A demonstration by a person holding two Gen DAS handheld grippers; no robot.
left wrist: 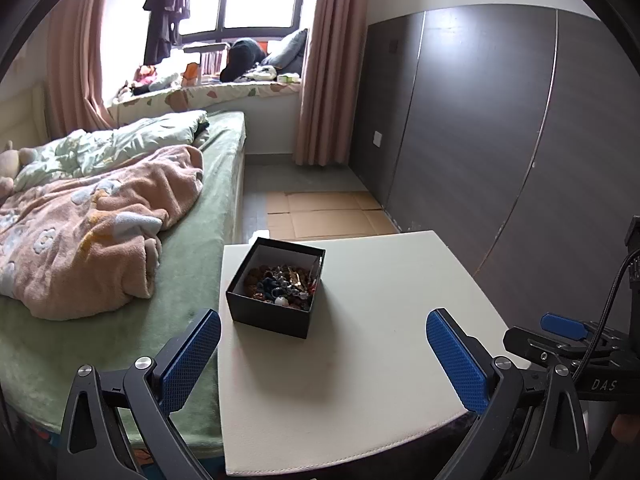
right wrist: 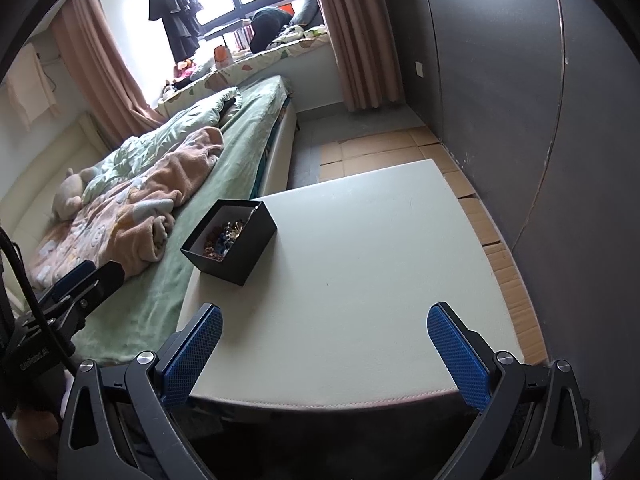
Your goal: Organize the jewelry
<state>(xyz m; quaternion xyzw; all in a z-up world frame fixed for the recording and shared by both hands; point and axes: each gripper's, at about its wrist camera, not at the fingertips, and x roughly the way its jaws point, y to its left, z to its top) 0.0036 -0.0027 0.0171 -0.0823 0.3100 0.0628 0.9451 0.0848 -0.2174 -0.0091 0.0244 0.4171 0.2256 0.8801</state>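
A small black open box (left wrist: pixel 276 312) stands near the left edge of a white table (left wrist: pixel 380 320). It holds a tangled heap of jewelry (left wrist: pixel 282 286): beads, chains and a pearl. My left gripper (left wrist: pixel 323 354) is open and empty, just short of the box, above the table's near part. In the right wrist view the same box (right wrist: pixel 236 246) sits at the table's (right wrist: pixel 360 260) far left with the jewelry (right wrist: pixel 224 236) inside. My right gripper (right wrist: pixel 325 350) is open and empty over the table's near edge, well to the right of the box.
A bed (left wrist: pixel 192 264) with green sheet and pink blanket (left wrist: pixel 92 232) adjoins the table's left side. A dark wardrobe wall (left wrist: pixel 500 140) runs along the right. Flattened cardboard (left wrist: pixel 324 216) lies on the floor beyond the table. The right gripper's body (left wrist: pixel 568 340) shows at the left view's right edge.
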